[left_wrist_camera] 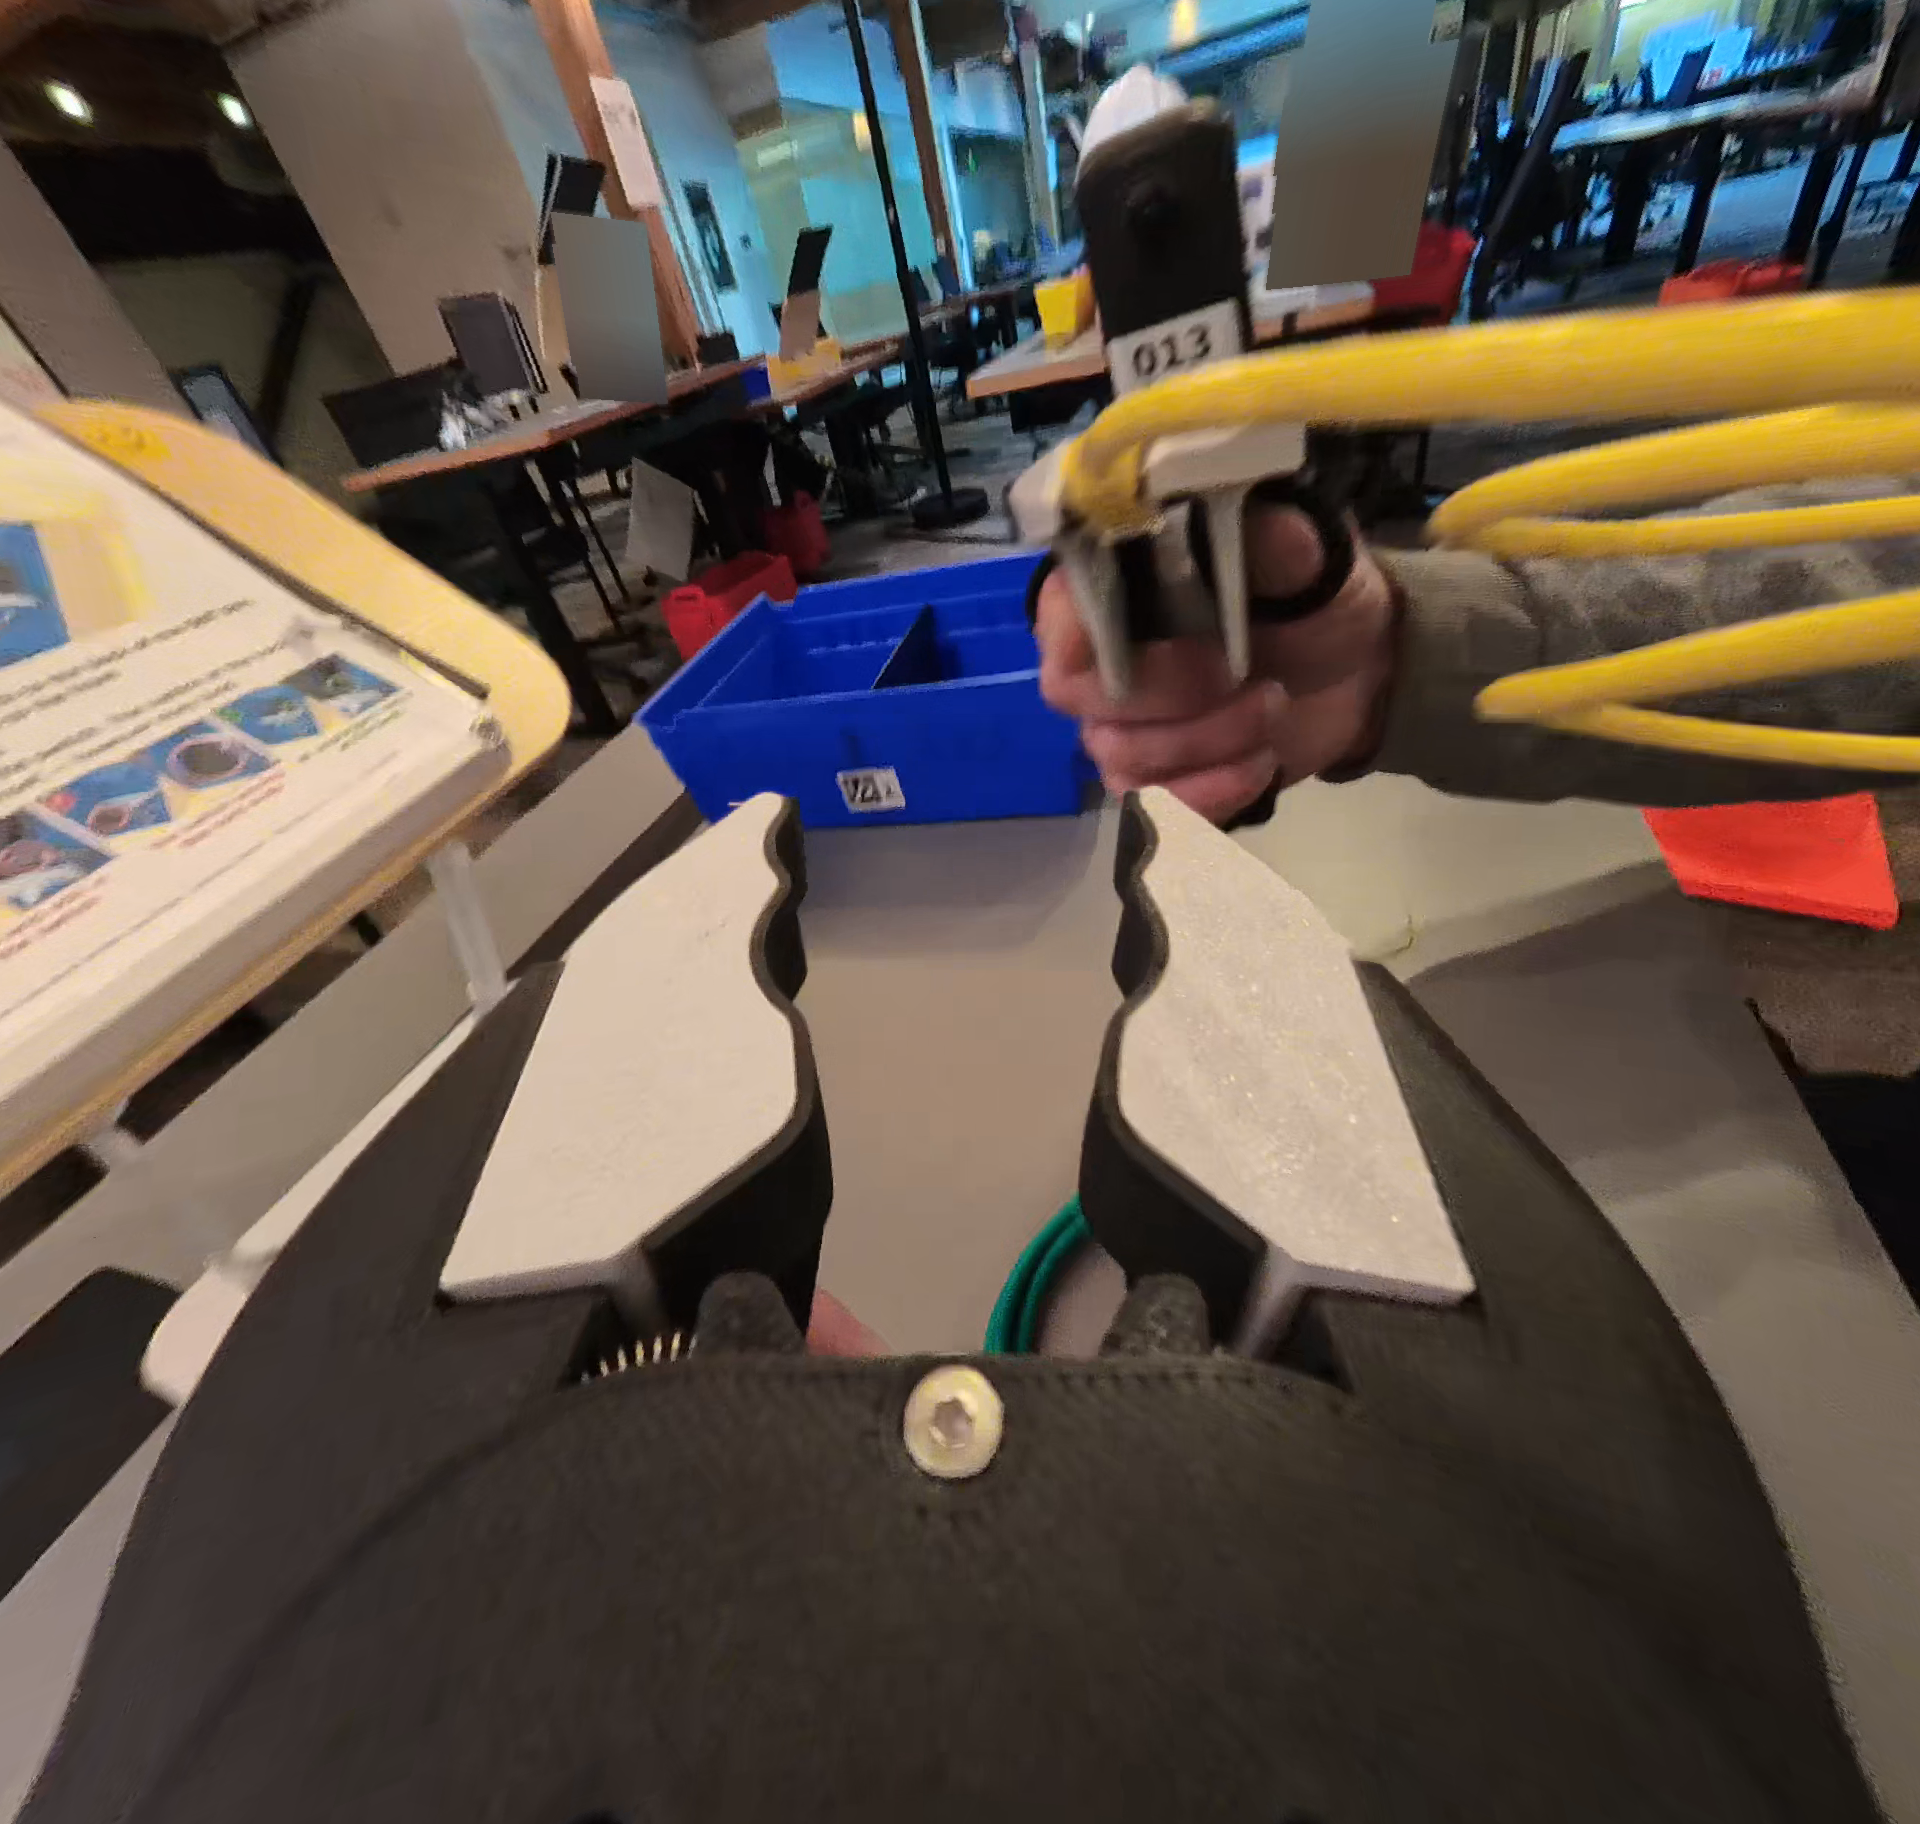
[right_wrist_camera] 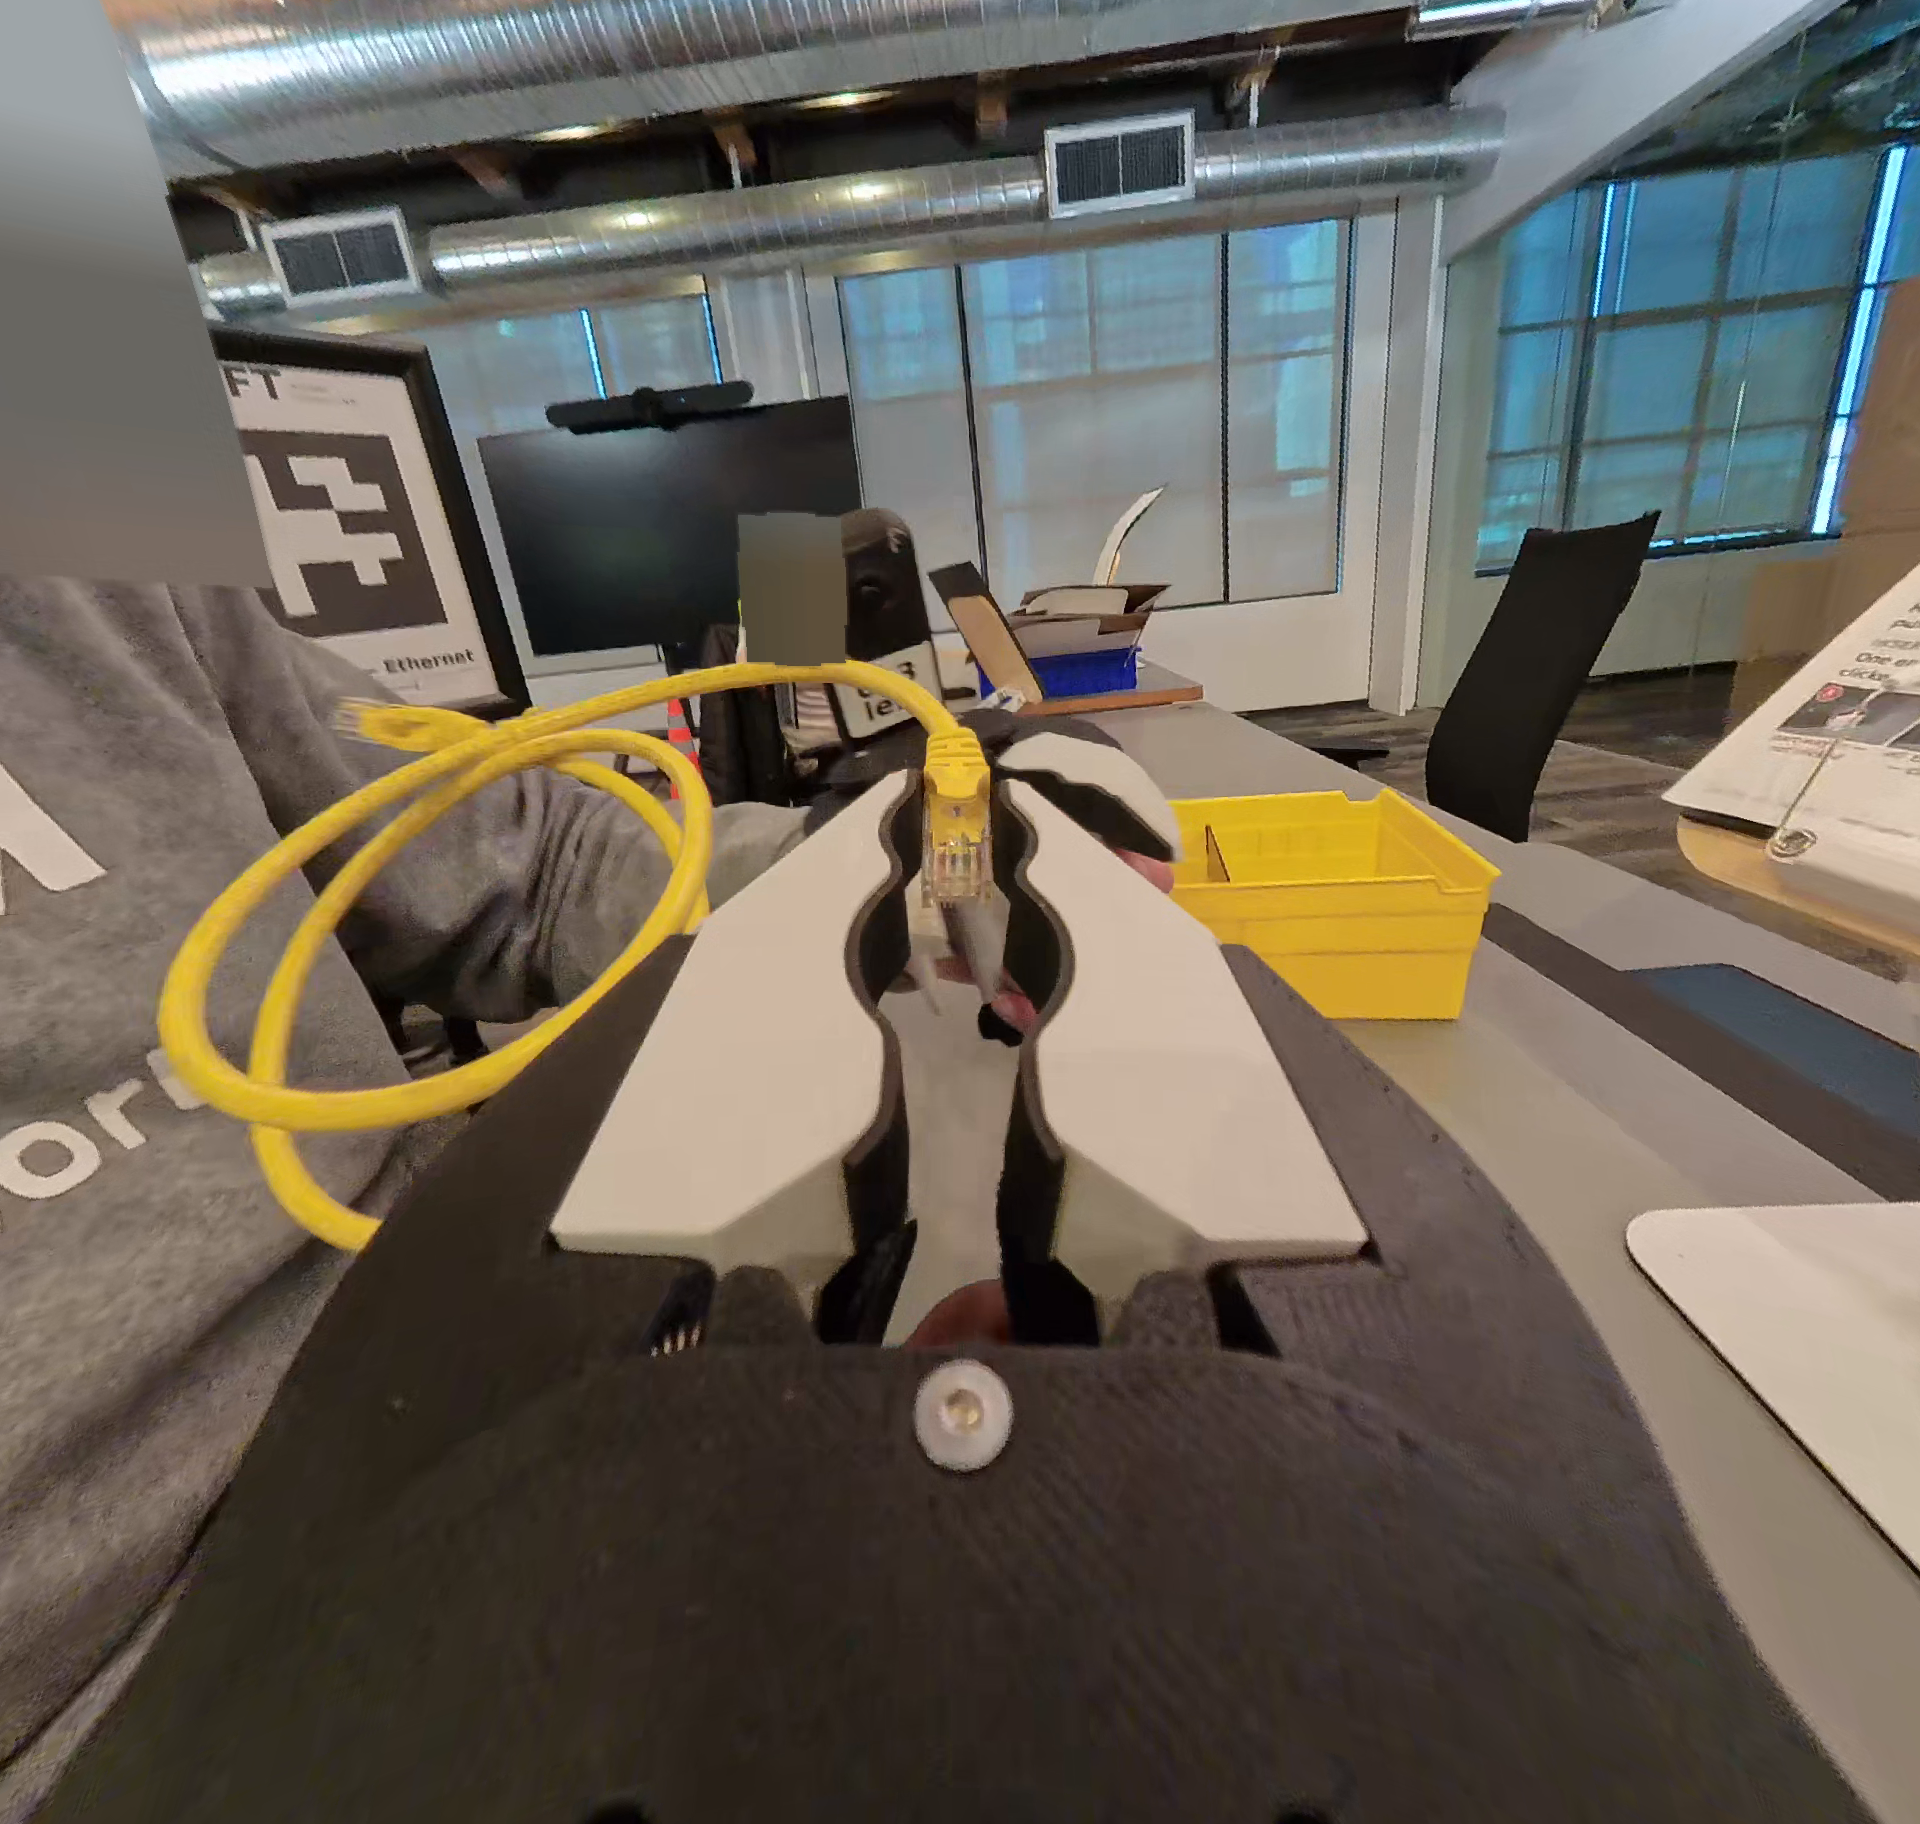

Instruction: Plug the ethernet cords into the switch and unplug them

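Observation:
My right gripper [right_wrist_camera: 954,787] is shut on the clear plug of a yellow ethernet cord [right_wrist_camera: 954,839], held up in the air with the plug pointing back at the camera. The cord's loops [right_wrist_camera: 416,901] hang to the left, with the other plug [right_wrist_camera: 379,725] free. In the left wrist view, the right gripper [left_wrist_camera: 1117,501] pinches the yellow cord [left_wrist_camera: 1558,372] ahead and above the table. My left gripper [left_wrist_camera: 956,829] is open and empty over the grey table [left_wrist_camera: 956,995]. A green cord [left_wrist_camera: 1039,1286] lies under it. No switch is in view.
A blue divided bin [left_wrist_camera: 883,725] stands just beyond the left gripper. A yellow bin [right_wrist_camera: 1340,901] sits on the table right of the right gripper. An instruction sheet on a tilted board [left_wrist_camera: 208,735] is at the left. An orange piece [left_wrist_camera: 1777,860] lies at the right. A white pad [right_wrist_camera: 1818,1359] is near. The gap from one gripper's tips to the other's is roughly 6 cm.

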The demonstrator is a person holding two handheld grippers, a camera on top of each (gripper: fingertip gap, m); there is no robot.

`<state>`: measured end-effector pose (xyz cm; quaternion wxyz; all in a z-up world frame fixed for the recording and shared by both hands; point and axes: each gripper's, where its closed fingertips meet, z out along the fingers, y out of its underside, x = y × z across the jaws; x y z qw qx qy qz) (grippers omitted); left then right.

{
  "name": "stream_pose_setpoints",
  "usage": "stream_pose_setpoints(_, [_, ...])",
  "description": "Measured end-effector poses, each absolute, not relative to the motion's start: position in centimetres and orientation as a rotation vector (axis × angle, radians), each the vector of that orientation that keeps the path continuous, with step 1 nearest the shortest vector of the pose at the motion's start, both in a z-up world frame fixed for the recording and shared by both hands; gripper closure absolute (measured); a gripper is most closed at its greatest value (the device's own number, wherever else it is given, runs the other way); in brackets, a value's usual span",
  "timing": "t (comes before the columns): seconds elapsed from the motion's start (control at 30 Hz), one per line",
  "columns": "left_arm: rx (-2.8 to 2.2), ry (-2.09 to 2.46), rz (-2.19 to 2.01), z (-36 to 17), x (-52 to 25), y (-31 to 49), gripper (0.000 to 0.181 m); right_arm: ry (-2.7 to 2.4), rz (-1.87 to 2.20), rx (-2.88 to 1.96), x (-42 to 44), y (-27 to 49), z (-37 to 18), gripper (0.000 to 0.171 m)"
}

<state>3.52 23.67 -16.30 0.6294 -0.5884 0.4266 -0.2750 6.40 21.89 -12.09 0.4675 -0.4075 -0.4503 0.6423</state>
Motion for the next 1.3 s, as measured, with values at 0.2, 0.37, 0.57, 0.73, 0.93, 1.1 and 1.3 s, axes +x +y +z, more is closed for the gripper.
stream_pose_setpoints(0.2, [-1.298,0.922,-0.778,-14.8,6.4,22.3,0.134,-1.242,1.433,-1.074,5.6,21.6,-14.3,0.162])
stream_pose_setpoints(0.37, [-1.33,0.951,-0.783,-15.1,7.0,22.0,0.155,-1.309,1.378,-1.112,5.8,21.8,-14.9,0.162])
stream_pose_setpoints(0.57, [-1.317,0.967,-0.769,-14.8,7.5,21.6,0.158,-1.418,1.367,-1.132,6.2,21.5,-14.7,0.162])
stream_pose_setpoints(0.73, [-1.326,0.966,-0.871,-14.5,7.7,21.1,0.159,-1.491,1.387,-1.14,6.4,20.9,-14.7,0.162])
stream_pose_setpoints(0.93, [-1.313,0.978,-0.931,-14.7,7.7,20.5,0.164,-1.555,1.367,-1.153,6.5,20.6,-15.1,0.162])
stream_pose_setpoints(1.1, [-1.3,0.965,-0.964,-14.7,7.7,20.5,0.164,-1.569,1.373,-1.156,6.6,20.6,-15.2,0.162])
stream_pose_setpoints(1.3, [-1.296,0.943,-0.932,-14.4,8.2,20.7,0.169,-1.588,1.342,-1.158,6.4,20.3,-15.5,0.162])
